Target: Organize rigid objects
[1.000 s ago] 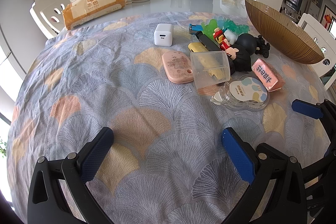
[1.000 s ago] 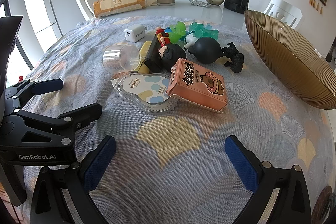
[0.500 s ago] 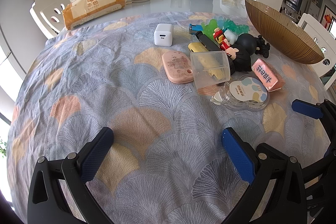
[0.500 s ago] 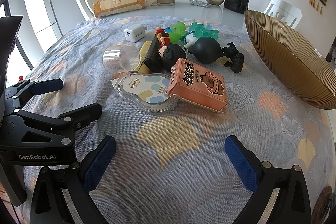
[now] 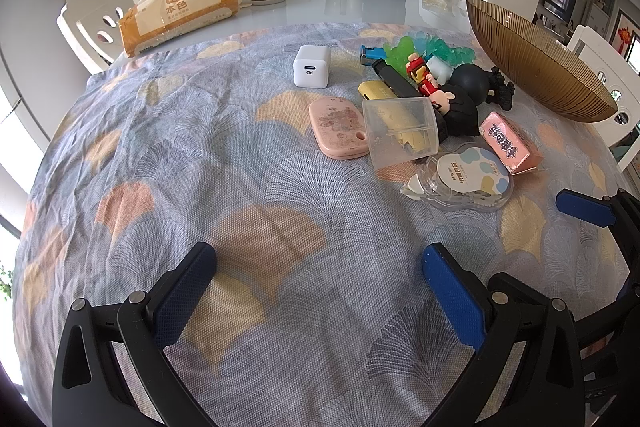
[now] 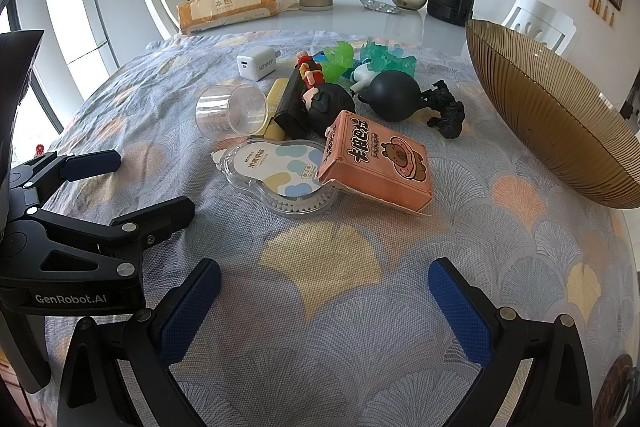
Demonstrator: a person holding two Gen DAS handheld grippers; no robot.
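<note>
A: So, both tongs spread, nothing held: left tongs [image 5: 316,283], right tongs [image 6: 324,303]. Clutter's piled mid-counter beside the brown bowl [image 6: 560,123].

B: Risks?

A: Orange box [image 6: 380,163] leans on the tape dispenser [image 6: 276,179]; grab either and the other probably slides. Clear cup [image 6: 232,111] lies sideways, likely rolls if nudged.
</note>
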